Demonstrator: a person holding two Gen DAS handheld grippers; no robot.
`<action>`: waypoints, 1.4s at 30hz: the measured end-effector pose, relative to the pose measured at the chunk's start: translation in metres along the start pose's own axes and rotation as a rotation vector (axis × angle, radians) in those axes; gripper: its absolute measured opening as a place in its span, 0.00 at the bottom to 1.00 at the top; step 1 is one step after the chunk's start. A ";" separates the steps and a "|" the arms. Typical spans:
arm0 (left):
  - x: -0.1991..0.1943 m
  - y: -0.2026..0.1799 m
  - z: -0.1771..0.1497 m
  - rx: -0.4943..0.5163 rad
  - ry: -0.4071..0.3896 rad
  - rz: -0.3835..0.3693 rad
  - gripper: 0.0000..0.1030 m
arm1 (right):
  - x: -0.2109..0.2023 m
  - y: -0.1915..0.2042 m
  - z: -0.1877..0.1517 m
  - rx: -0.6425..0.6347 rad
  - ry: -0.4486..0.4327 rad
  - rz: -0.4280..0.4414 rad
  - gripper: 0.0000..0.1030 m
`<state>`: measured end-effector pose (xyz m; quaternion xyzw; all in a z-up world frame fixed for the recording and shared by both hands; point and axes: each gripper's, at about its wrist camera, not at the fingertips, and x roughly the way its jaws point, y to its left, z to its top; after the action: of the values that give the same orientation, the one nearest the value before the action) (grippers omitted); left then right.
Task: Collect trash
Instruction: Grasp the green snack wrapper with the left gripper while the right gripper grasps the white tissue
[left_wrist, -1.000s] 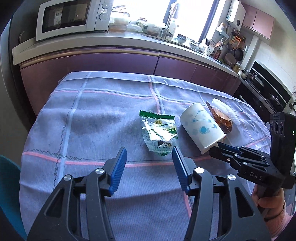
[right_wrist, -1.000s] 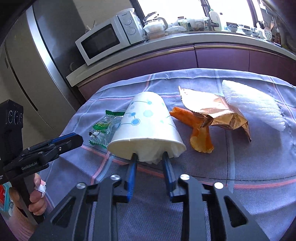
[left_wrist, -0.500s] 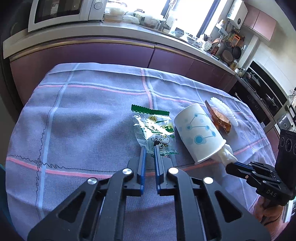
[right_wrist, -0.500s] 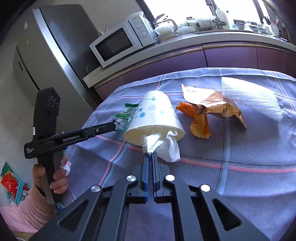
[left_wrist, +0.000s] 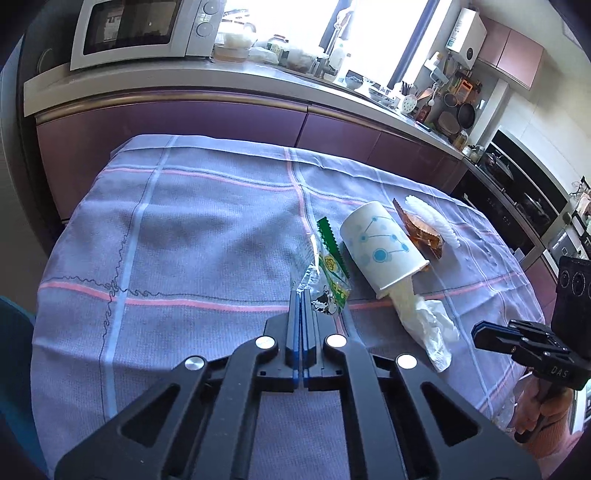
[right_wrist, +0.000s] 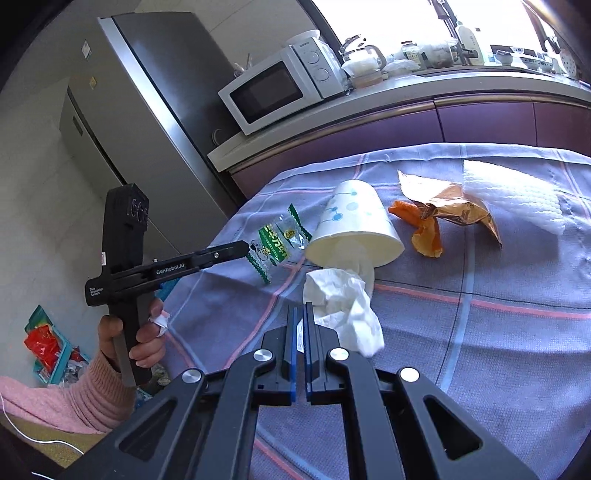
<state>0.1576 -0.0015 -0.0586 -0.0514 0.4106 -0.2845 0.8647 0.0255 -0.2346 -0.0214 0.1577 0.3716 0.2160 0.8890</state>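
My left gripper (left_wrist: 300, 295) is shut on a clear and green candy wrapper (left_wrist: 330, 273) and holds it lifted off the cloth; it also shows in the right wrist view (right_wrist: 277, 242). My right gripper (right_wrist: 301, 310) is shut on a crumpled white tissue (right_wrist: 343, 306) drawn partly out of a white paper cup (right_wrist: 352, 229) that lies on its side. The cup (left_wrist: 380, 247) and tissue (left_wrist: 424, 325) show in the left wrist view, with the right gripper (left_wrist: 478, 334) at the right.
A copper foil bag (right_wrist: 454, 212), an orange peel (right_wrist: 424, 236) and a white foam net (right_wrist: 513, 195) lie right of the cup on the checked tablecloth (right_wrist: 480, 332). A counter with a microwave (right_wrist: 280, 86) stands behind. A bin with red trash (right_wrist: 48, 343) is on the floor at left.
My left gripper has lifted the wrapper off the cloth. My right gripper has pulled back, drawing more tissue out of the cup.
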 end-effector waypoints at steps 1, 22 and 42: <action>-0.005 0.001 -0.003 0.001 -0.002 0.001 0.01 | -0.003 0.003 0.000 -0.007 -0.005 0.013 0.02; -0.003 0.016 -0.023 -0.045 0.027 -0.001 0.55 | 0.023 -0.031 -0.002 0.111 0.033 -0.084 0.49; -0.025 0.014 -0.032 -0.065 -0.011 -0.026 0.05 | 0.023 0.010 0.001 -0.003 0.039 0.023 0.05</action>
<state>0.1284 0.0283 -0.0673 -0.0863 0.4144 -0.2818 0.8611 0.0385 -0.2140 -0.0297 0.1563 0.3869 0.2298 0.8793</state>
